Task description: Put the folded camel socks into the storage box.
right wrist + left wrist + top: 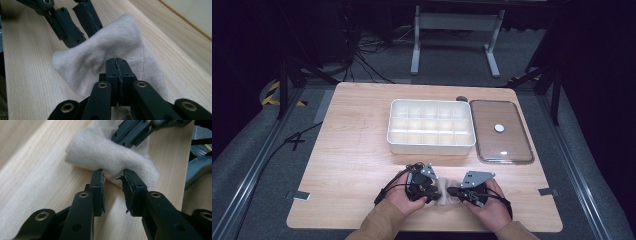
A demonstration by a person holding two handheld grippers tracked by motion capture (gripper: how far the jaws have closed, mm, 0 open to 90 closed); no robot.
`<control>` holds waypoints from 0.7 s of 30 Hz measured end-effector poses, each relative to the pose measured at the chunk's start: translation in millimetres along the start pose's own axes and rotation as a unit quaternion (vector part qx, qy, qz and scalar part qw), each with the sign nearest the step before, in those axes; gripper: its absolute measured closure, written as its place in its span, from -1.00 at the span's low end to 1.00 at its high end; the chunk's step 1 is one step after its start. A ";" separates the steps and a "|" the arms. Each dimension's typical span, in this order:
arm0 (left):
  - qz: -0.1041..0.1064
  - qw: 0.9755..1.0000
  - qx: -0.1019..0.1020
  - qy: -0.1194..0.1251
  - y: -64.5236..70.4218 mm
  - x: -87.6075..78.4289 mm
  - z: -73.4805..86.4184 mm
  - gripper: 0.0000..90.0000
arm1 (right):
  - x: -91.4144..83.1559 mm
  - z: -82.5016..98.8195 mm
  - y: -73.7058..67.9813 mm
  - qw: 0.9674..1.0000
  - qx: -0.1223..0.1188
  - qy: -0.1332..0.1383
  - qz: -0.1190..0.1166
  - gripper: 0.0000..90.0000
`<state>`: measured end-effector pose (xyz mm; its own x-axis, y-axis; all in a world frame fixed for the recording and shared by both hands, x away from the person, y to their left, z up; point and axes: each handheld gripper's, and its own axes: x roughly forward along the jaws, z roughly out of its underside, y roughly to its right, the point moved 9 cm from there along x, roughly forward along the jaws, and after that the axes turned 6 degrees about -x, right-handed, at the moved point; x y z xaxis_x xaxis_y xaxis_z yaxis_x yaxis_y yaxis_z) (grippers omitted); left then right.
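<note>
The beige sock (446, 192) lies near the desk's (347, 150) front edge, between both grippers. Right gripper (117, 62) — jaws closed on a pinch of the sock's fabric. Left gripper (113, 178) — jaws parted, tips against a fold of the sock, not pressing it. The white compartment tray (430, 146) sits mid-desk.

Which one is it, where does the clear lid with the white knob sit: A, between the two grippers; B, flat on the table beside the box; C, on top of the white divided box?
B: the clear lid lies flat on the table just right of the white divided box, whose compartments are uncovered.
</note>
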<state>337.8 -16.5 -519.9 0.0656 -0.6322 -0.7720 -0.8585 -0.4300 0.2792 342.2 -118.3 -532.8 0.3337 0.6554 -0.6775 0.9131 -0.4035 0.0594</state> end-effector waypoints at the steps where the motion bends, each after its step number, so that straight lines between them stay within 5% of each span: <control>1: 0.001 1.000 0.004 0.003 1.2 -0.6 -1.9 0.55 | -0.1 0.1 -0.2 1.000 0.000 0.000 0.001 0.98; 15: 0.027 0.999 0.038 0.004 11.4 1.0 -6.8 0.44 | 2.9 -3.5 -11.9 1.000 0.005 0.005 -0.022 0.97; 21: 0.027 0.999 0.037 0.005 11.6 -0.2 -6.5 0.44 | 1.0 -3.9 -13.4 0.999 0.007 0.005 -0.031 0.92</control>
<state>331.1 -25.5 -512.8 0.0237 -0.6593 -0.7515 -0.8966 -0.3465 0.2757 331.3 -109.7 -531.4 0.2781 0.6861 -0.6722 0.9289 -0.3703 0.0062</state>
